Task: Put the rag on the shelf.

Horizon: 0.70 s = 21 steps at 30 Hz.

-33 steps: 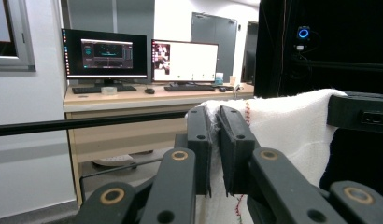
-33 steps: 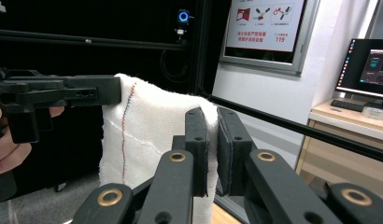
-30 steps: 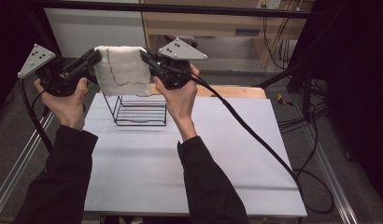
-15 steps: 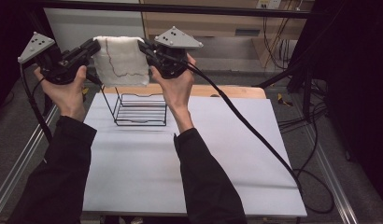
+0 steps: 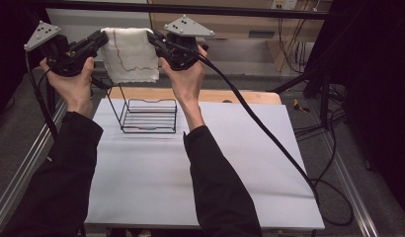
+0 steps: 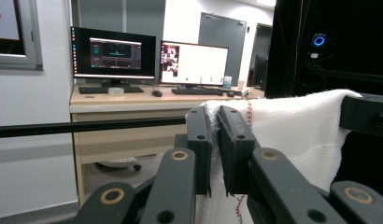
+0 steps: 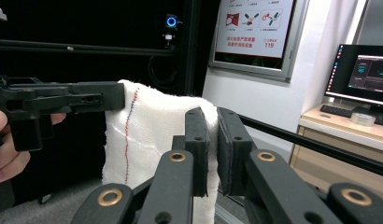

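On the left, our left gripper (image 5: 102, 39) is clamped on the left top corner of the white cloth (image 5: 130, 57); in the left gripper view the cloth edge sits pinched between the two black jaws, which stand nearly together. The cloth hangs stretched between both hands, high above the far left part of the table (image 5: 240, 163), its top edge running left to right and the rest drooping freely below. On the right, our right gripper (image 5: 154, 40) is clamped on the opposite top corner, jaws likewise pressed together on the fabric.

The relation that matters is vertical: the black wire rack (image 5: 147, 114) stands on the table directly under the cloth, a little nearer to us, well apart from its lower hem. The rack's long side lies left to right, the same way as the cloth's held edge, so we judge the cloth is lined up to be lowered over it. Both hands sit about equally far from the rack, one to each side.

The table is a plain pale sheet with a wooden strip at its far edge. Beyond it, the room shows a desk (image 6: 133, 100) with two lit monitors (image 6: 112, 56) and a poster (image 7: 255, 25) on the wall.
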{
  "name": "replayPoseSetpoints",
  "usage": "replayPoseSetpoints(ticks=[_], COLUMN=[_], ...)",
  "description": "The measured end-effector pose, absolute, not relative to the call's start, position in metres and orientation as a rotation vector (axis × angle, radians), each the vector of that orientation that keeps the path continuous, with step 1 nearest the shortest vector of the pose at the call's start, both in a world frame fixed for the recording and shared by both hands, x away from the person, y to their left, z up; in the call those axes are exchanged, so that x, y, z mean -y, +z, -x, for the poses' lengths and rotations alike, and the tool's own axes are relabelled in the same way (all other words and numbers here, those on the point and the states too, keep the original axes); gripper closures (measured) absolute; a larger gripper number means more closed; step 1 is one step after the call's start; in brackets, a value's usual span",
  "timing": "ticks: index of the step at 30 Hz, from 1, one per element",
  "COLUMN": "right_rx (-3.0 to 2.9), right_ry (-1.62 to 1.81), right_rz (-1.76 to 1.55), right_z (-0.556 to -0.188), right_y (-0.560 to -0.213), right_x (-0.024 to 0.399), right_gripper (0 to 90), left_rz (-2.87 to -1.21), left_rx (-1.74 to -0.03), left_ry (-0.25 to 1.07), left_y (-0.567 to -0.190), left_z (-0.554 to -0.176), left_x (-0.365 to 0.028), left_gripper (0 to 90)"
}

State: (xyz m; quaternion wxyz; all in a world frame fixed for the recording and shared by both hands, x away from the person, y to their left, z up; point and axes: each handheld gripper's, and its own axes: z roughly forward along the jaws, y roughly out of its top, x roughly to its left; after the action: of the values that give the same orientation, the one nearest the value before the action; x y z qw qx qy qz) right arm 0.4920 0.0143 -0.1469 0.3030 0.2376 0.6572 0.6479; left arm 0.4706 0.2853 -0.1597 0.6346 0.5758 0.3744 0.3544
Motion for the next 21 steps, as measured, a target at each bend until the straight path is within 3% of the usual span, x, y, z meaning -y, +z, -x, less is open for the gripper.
replayPoseSetpoints(ticks=[21], right_rx=[-1.768], right_ry=[1.708], right_rz=[-0.690], right_z=[-0.532], right_y=[-0.154], right_x=[-0.019], right_gripper=[83.9], left_rz=[-1.339], left_rx=[-0.899], left_ry=[0.798], left_y=[-0.164], left_z=[-0.511], left_x=[-0.287], left_gripper=[82.8])
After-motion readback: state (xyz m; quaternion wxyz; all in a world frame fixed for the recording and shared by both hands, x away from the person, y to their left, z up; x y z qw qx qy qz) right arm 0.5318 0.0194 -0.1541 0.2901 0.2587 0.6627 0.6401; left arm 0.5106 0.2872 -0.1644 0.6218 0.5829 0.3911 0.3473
